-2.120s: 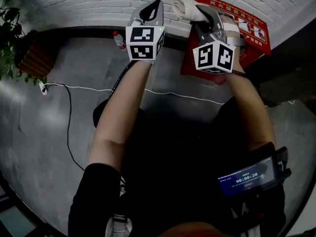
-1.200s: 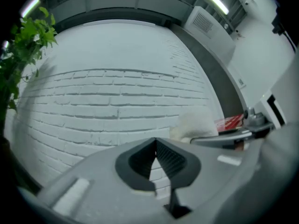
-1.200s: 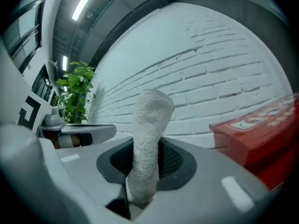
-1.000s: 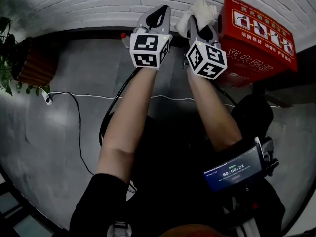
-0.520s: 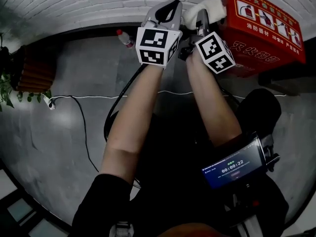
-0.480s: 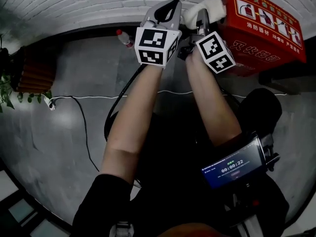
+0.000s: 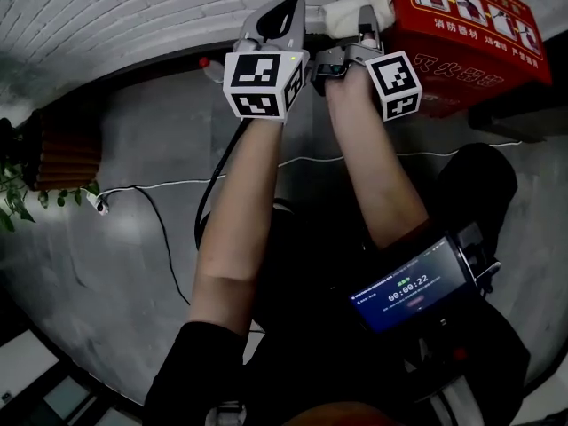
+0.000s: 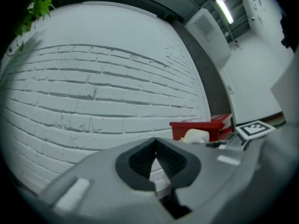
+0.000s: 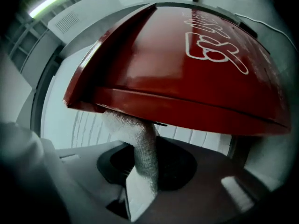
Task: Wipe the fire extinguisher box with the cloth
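1. The red metal fire extinguisher box [image 7: 470,34] with white printed lettering sits at the foot of the white brick wall [image 7: 133,16], to your right. Its painted skin looks glossy and rigid, so it should take firm rubbing. Judging by its size it could still slide if you shove it sideways.
2. The white textured cloth [image 7: 355,11] is bunched against the box's left edge. In the right gripper view it presses up under the red rim [image 9: 187,69]. It looks soft, light and limp, so it will fold instead of pushing back. Keep plenty of it bunched ahead of the jaw tips, so fabric and not metal meets the paint.
3. Your right gripper [image 9: 140,171] is clamped on the cloth's lower end, the fabric standing up between its jaws. That grip looks secure enough for wiping along the edge.
4. Your left gripper [image 8: 155,167] hangs just beside the right one, facing the wall, jaws closed together on nothing.
5. Farther left, a small bottle with a red cap [image 7: 209,67] stands by the wall, and a thin white cable [image 7: 160,185] trails across the grey floor [image 7: 106,264].
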